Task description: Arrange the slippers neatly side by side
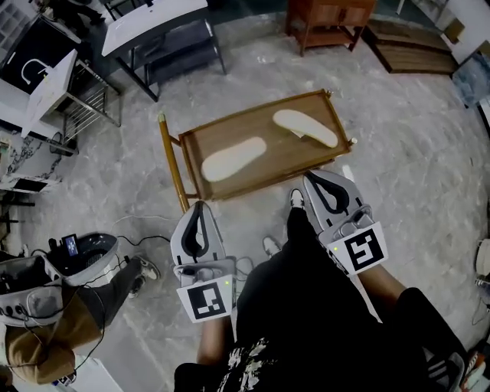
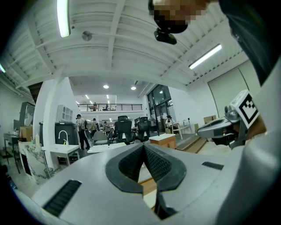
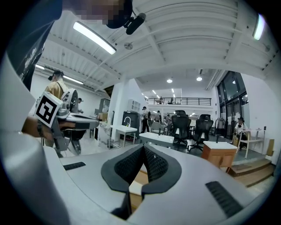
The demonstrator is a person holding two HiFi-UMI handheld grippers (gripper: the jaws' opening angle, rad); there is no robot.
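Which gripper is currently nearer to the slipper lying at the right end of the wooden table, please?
Right. The right gripper hangs just short of the right-hand slipper. The left gripper sits farther back and to the left, closer to the other slipper.

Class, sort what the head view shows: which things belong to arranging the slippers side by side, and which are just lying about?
Belongs to the job: nearer flat cream slipper, farther flat cream slipper, low brown wooden table under them, left gripper, right gripper.

Just lying about: white-topped desk, brown wooden cabinet, wooden steps.
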